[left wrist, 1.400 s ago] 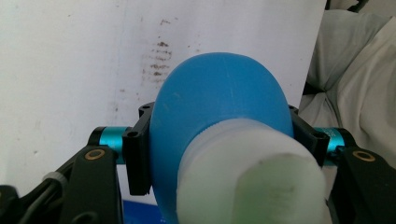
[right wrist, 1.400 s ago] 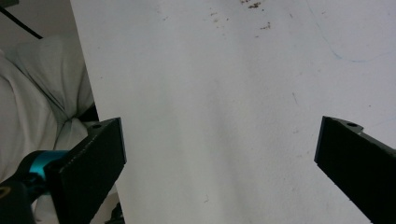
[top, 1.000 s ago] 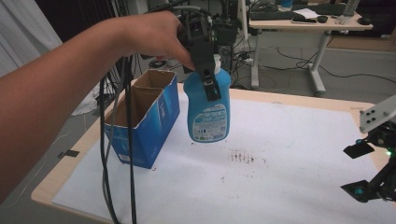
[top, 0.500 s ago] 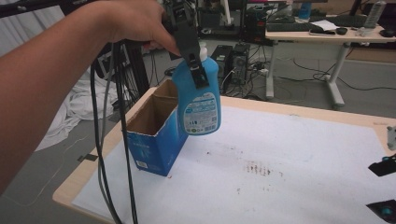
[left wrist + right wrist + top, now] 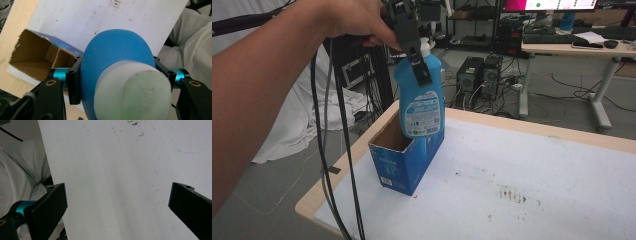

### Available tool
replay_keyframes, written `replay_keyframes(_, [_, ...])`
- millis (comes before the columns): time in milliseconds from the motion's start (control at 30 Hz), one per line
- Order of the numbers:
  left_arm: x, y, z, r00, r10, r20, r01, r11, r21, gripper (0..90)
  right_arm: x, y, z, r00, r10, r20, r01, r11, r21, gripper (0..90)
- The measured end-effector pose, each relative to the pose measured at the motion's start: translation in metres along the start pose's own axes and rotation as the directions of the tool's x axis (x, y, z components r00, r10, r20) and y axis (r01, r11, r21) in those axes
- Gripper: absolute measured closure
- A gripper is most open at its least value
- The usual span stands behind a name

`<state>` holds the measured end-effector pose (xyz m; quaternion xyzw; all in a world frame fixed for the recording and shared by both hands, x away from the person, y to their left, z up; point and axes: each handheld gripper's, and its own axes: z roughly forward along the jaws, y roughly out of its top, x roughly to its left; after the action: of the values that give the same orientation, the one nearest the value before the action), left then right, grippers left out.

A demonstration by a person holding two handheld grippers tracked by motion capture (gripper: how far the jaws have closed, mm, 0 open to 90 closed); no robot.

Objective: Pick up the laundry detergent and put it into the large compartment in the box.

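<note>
- Left gripper [image 5: 414, 55]: we see it held high at the upper left of the high view, its jaws clamped on the shoulders of a blue bottle [image 5: 420, 95], just under the bottle's white cap [image 5: 426, 46].
- Blue bottle: it hangs upright in the air, clear of the table [image 5: 562, 195]; its base sits over the open top of the blue carton [image 5: 404, 157], and we cannot tell whether the base touches the carton's rim.
- In the left gripper view we look down on the bottle [image 5: 117, 60]: the white cap [image 5: 135, 92] is nearest the camera, a black jaw presses on each flank, and the carton's brown interior [image 5: 35, 57] lies below and to the left.
- Blue carton: it stands on the white sheet near the table's left edge, flaps open.
- Right gripper [image 5: 117, 202]: we see its two black jaws spread wide with nothing between them, above the bare, lightly stained white sheet [image 5: 112, 170].
- Left hand [image 5: 352, 20]: it grasps the gripper body; black cables [image 5: 332, 150] trail down from it past the table's edge.
</note>
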<state>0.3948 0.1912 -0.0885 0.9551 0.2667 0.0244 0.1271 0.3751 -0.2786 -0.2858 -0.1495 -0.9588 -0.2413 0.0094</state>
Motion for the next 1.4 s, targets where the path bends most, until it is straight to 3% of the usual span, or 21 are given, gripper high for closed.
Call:
replay_keyframes(433, [0.022,-0.032,-0.011,0.9961,-0.080,-0.037,0.080,0.9968,-0.007,38.0,-0.002,0.003,0.003,1.0000,0.002,-0.003,-0.002,1.000,0.007,1.1])
replay_keyframes(600, [0.030,-0.042,-0.008,0.9945,-0.090,-0.052,0.090,0.9959,-0.012,38.0,-0.003,0.003,0.004,1.0000,0.006,-0.004,-0.006,1.000,0.011,1.1])
replay_keyframes(1000, [0.046,-0.056,0.025,0.9937,-0.096,-0.057,0.097,0.9952,0.009,38.0,-0.005,0.003,0.007,0.9999,0.012,-0.002,-0.012,1.000,0.016,1.1])
replay_keyframes(1267, [0.051,-0.063,0.056,0.9950,-0.083,-0.056,0.085,0.9961,0.024,37.9,-0.006,0.003,0.010,0.9998,0.020,-0.003,-0.020,1.000,0.020,1.1])
replay_keyframes(1400, [0.053,-0.065,0.075,0.9952,-0.079,-0.057,0.082,0.9951,0.056,37.9,-0.006,0.003,0.011,0.9998,0.020,-0.003,-0.020,1.000,0.023,1.1])
